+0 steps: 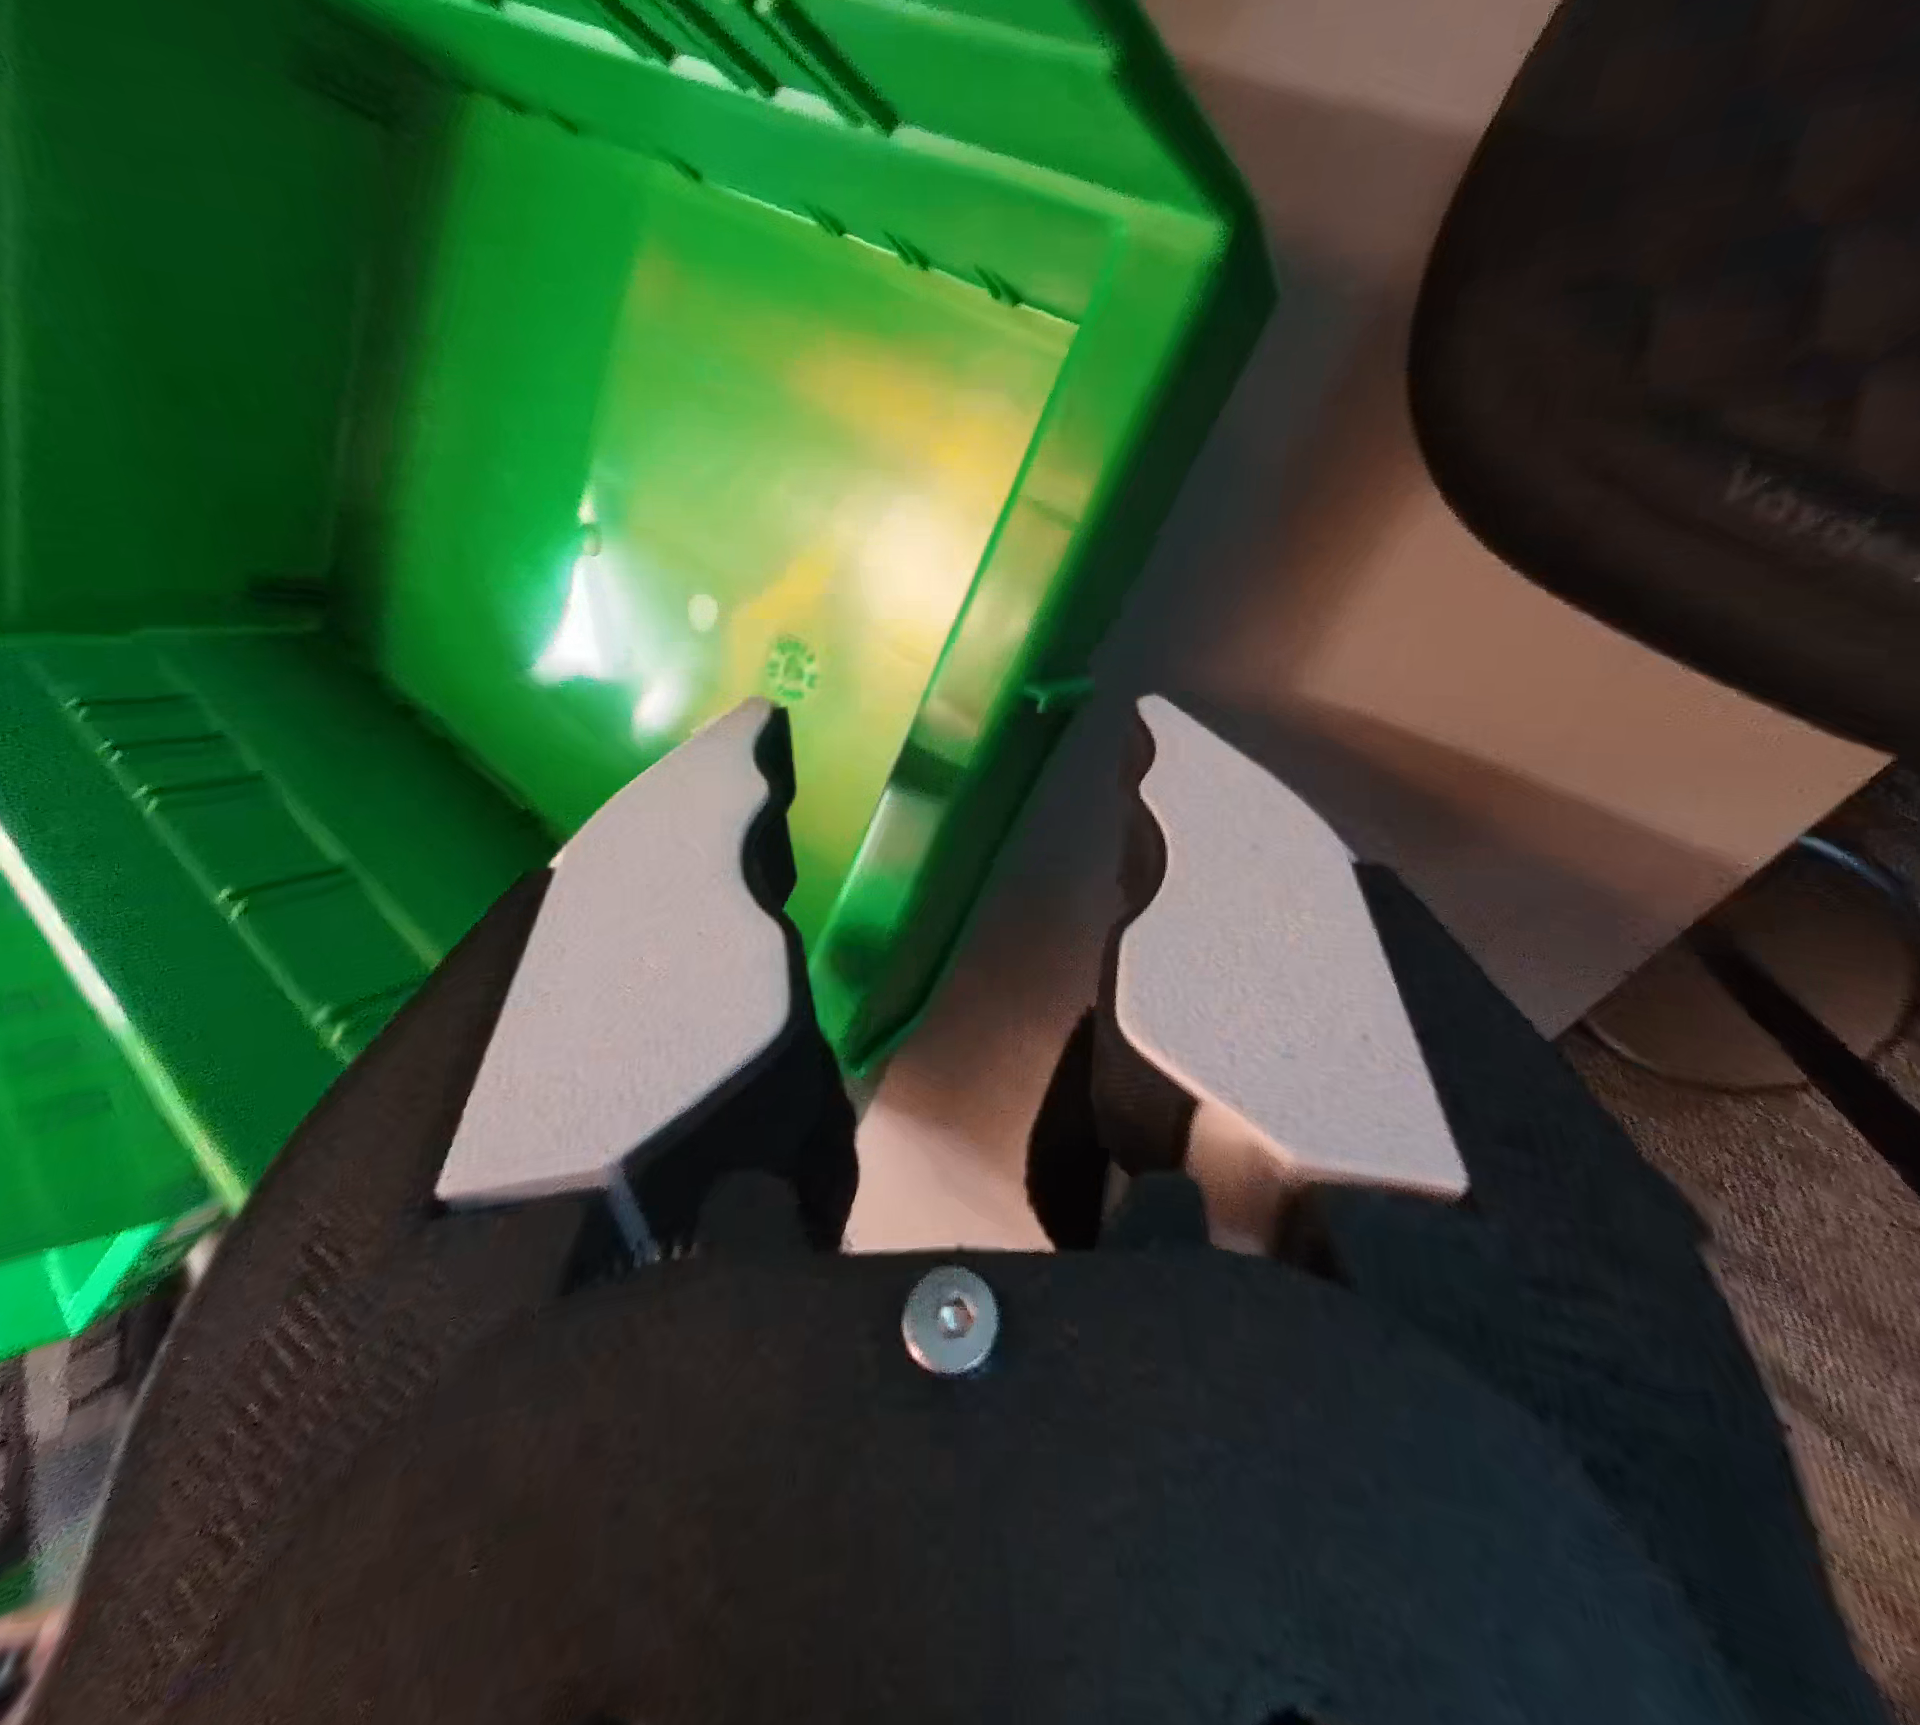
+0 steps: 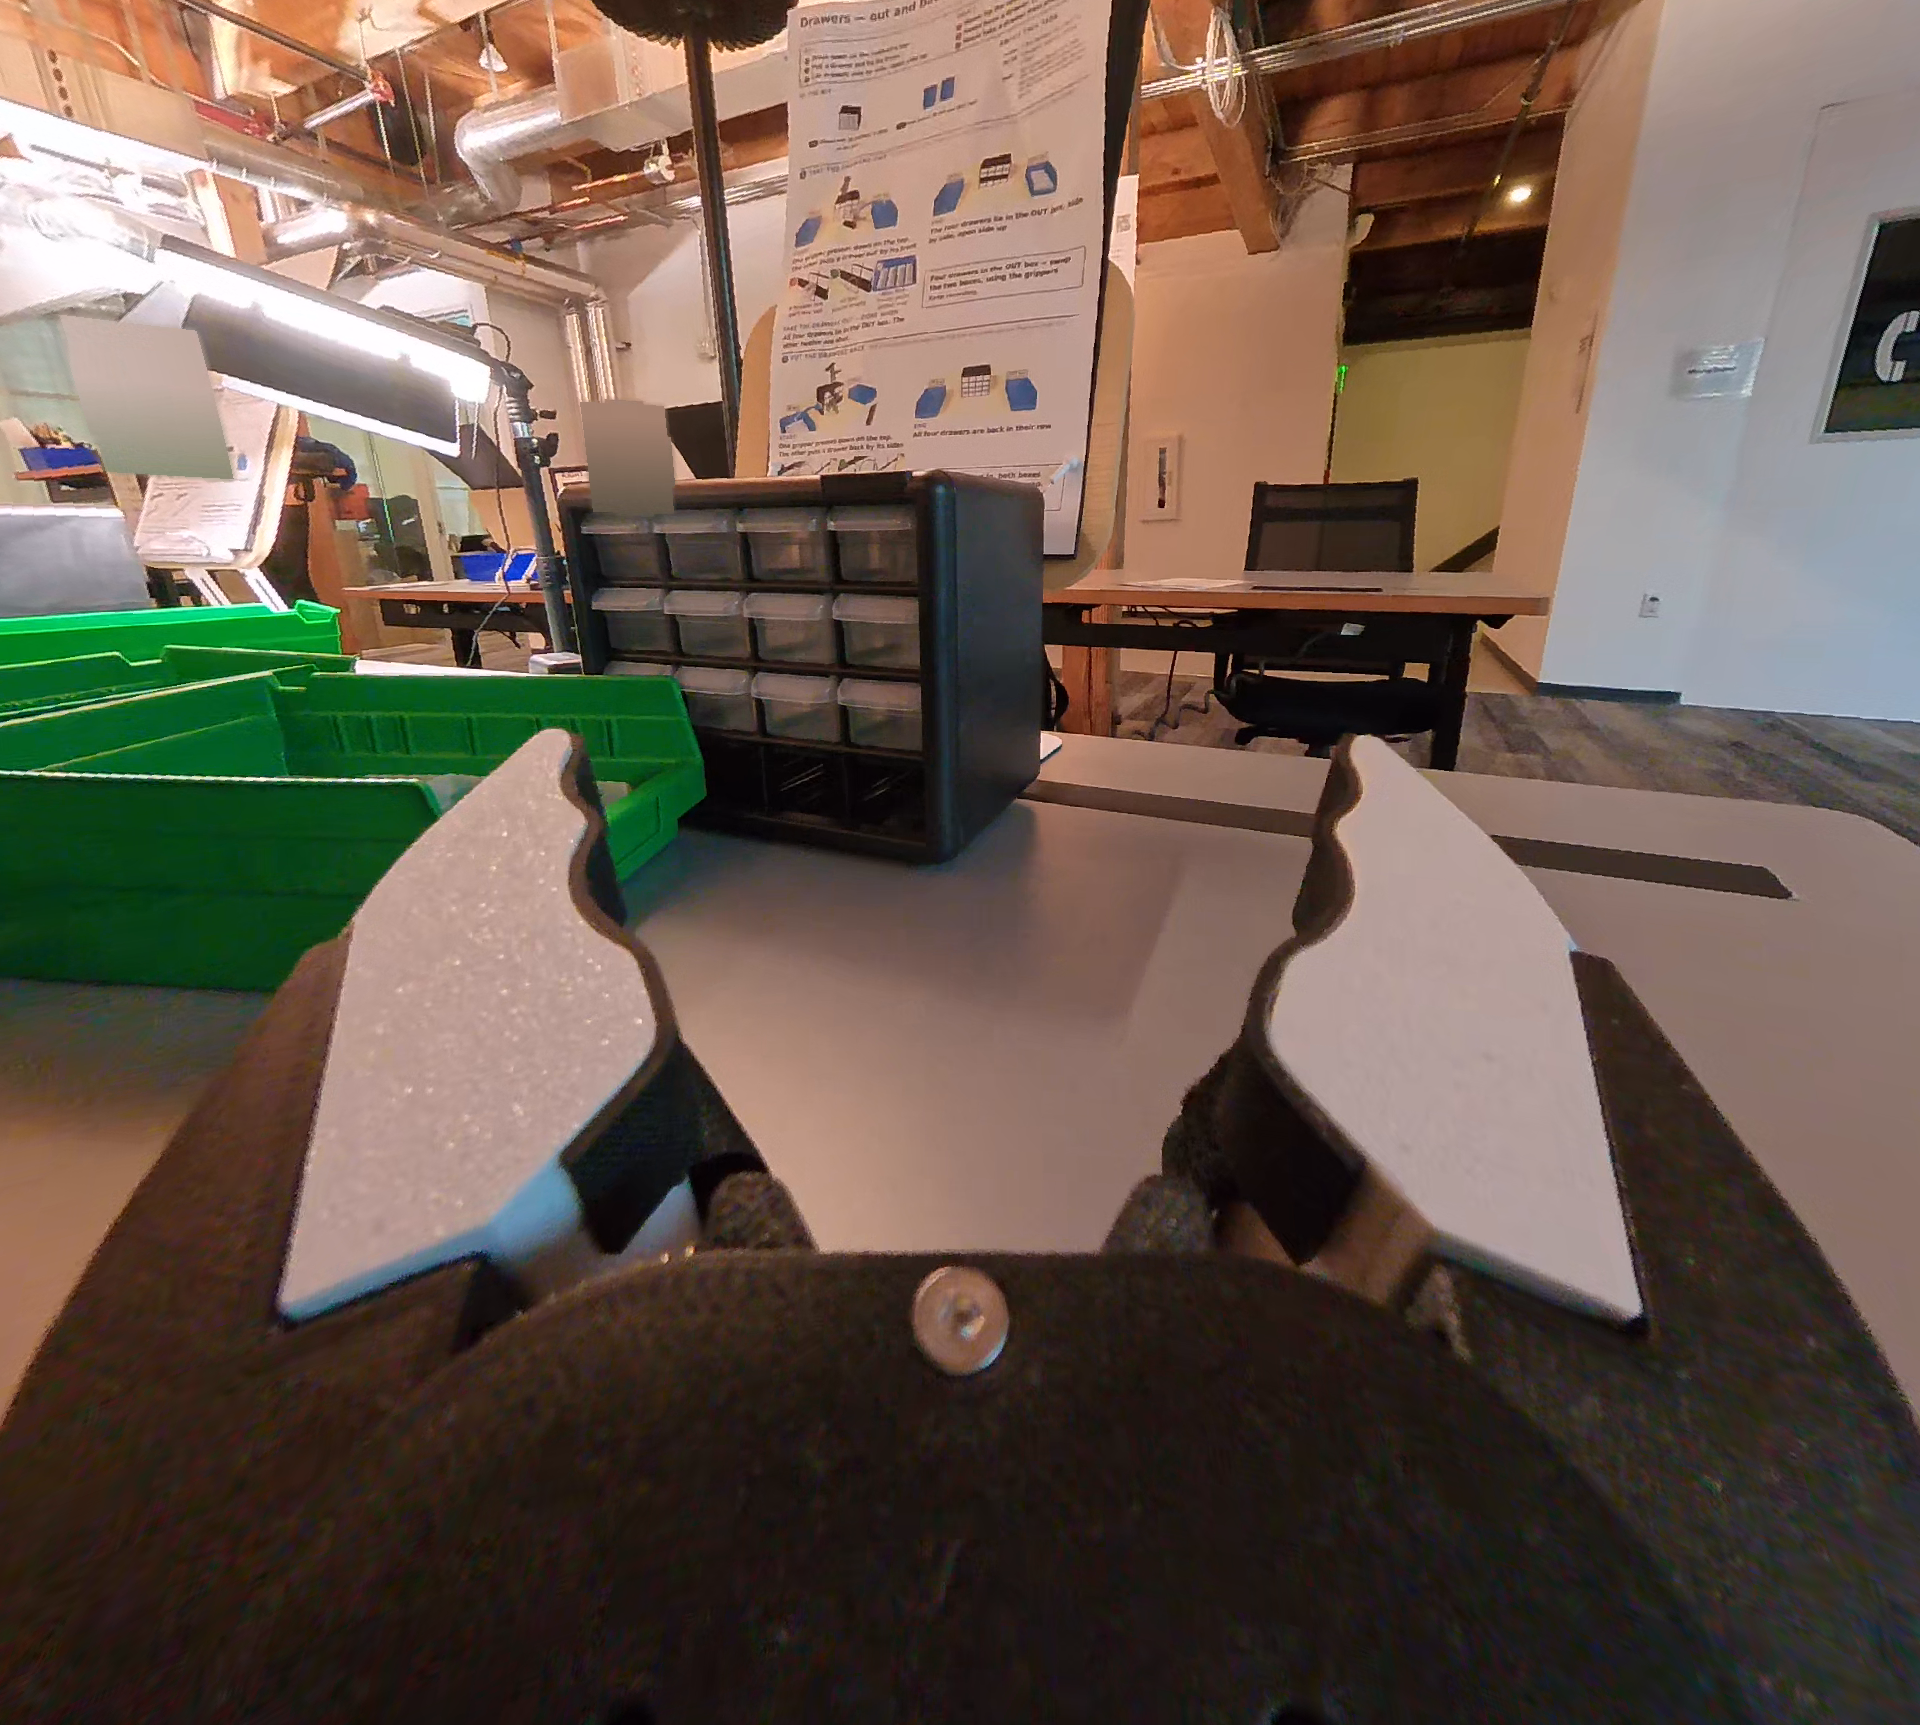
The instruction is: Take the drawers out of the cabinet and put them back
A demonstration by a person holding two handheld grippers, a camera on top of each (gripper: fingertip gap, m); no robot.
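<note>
I see the black cabinet (image 2: 805, 662) on the gray table (image 2: 935, 1031), w/ clear little drawers (image 2: 790, 626) in 3 rows; bottom row is empty. Green bin (image 2: 343, 802) sits beside it. My right gripper (image 2: 956, 844) is wide open, holding nothing. My left gripper (image 1: 956, 730) is part open, its fingers (image 1: 665, 927) on both sides of a green bin's wall (image 1: 935, 792).

One black cabinet (image 2: 805, 657) with twelve clear drawers (image 2: 790, 628), two green bins (image 2: 312, 802), two grippers (image 2: 961, 818).

Bins (image 2: 312, 802) left of cabinet (image 2: 800, 657), seemingly touching.
</note>
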